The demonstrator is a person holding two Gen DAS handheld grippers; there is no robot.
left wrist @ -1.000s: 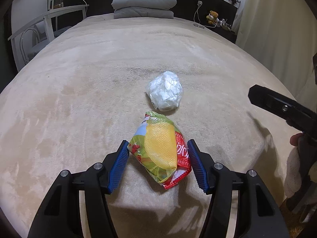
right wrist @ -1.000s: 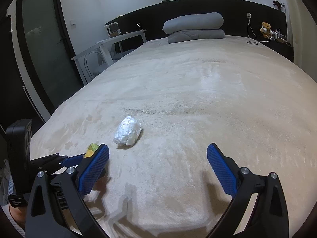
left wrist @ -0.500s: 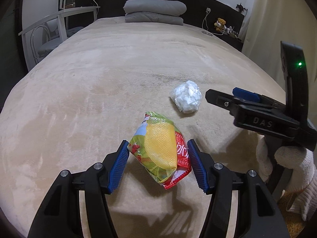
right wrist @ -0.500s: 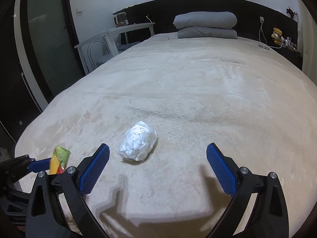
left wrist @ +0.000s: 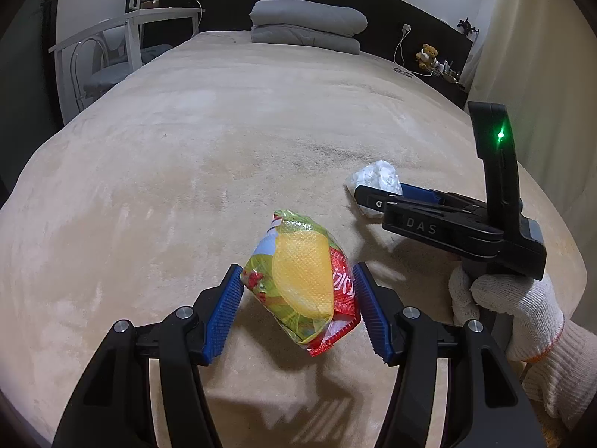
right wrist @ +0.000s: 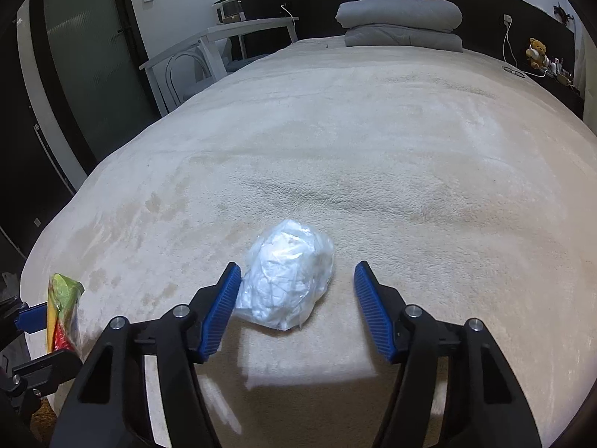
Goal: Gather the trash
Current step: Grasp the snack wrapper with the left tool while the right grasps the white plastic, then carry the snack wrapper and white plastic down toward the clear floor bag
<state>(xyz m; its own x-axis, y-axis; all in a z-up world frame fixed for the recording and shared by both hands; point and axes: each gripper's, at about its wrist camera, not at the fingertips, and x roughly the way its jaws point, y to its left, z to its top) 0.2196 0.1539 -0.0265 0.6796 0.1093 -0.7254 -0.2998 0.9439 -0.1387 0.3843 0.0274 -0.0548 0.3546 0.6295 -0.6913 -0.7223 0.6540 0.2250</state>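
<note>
Left wrist view: my left gripper (left wrist: 298, 310) is clamped on a crumpled snack wrapper (left wrist: 302, 287), yellow, green and red, both blue pads pressing its sides and holding it clear above the beige bed cover (left wrist: 186, 156). My right gripper (right wrist: 294, 310) has just been closing; its jaws now stand either side of a crumpled white plastic bag (right wrist: 285, 280), which lies on the bed cover. The left pad (right wrist: 220, 313) touches the bag's edge, while the right pad (right wrist: 371, 313) stands apart from it with bed cover showing between, so I do not record a grip there. From the left wrist view, the bag (left wrist: 375, 179) lies beyond and to the right of the snack wrapper, partly hidden behind the right gripper's black body (left wrist: 447, 224), which a white-gloved hand (left wrist: 511, 310) holds from below. Folded grey bedding (left wrist: 306, 24) sits at the far end of the bed cover, well away from the bag.
</note>
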